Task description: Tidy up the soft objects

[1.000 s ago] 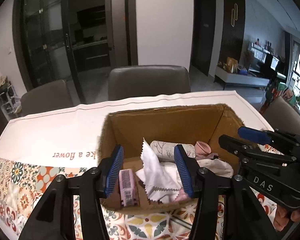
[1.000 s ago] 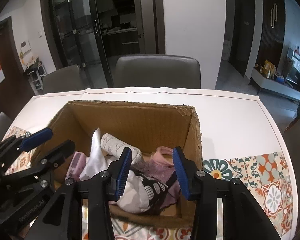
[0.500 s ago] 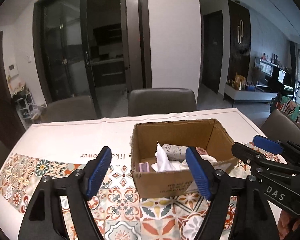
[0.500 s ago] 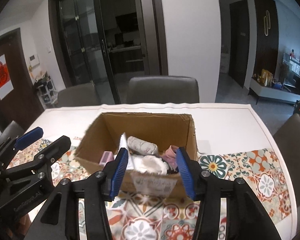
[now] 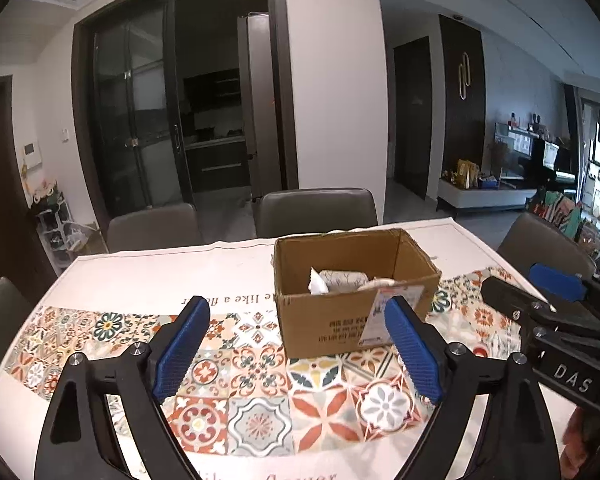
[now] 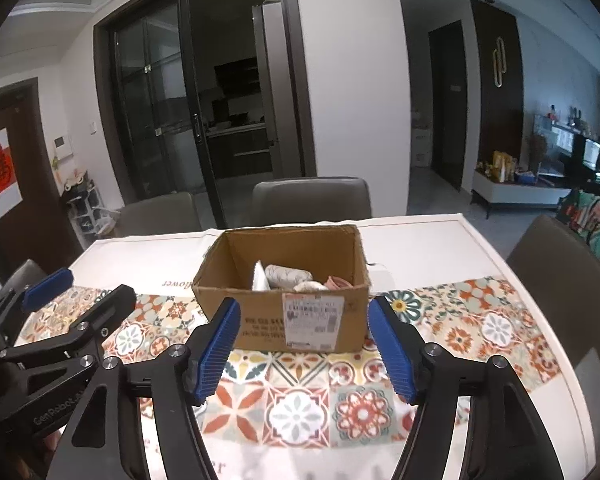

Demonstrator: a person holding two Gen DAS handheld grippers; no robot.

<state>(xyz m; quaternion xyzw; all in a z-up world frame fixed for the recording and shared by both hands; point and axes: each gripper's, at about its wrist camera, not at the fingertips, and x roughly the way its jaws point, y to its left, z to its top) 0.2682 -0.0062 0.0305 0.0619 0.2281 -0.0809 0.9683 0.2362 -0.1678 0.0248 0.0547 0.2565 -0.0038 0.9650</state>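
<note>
**Q:** Why do your two claws hang empty?

**A:** Your left gripper (image 5: 296, 356) has its jaws wide apart and opening, with nothing between the blue pads (image 5: 414, 354); only the patterned tablecloth (image 5: 260, 420) lies under the gap. Your right gripper (image 6: 304, 350) is likewise opening and empty. That fits a release: the soft things sit in the cardboard box (image 6: 280, 320), not in either claw.

**Q:** Where is the box from each claw?

**A:** Ahead of both and apart from them. Seen from the left claw, it stands just beyond the right-hand pad; from the right claw, it is centred past the fingertips.

**Q:** What is inside?

**A:** A rolled patterned cloth (image 6: 288, 274), a white pinked-edge cloth (image 6: 260, 278) standing on edge beside it, and something pink (image 6: 338, 282) against the wall nearer your right. The rest is hidden by the box's near wall.

**Q:** Why pack them so?

**A:** Probably so that the walls hold the limp items together.
</note>
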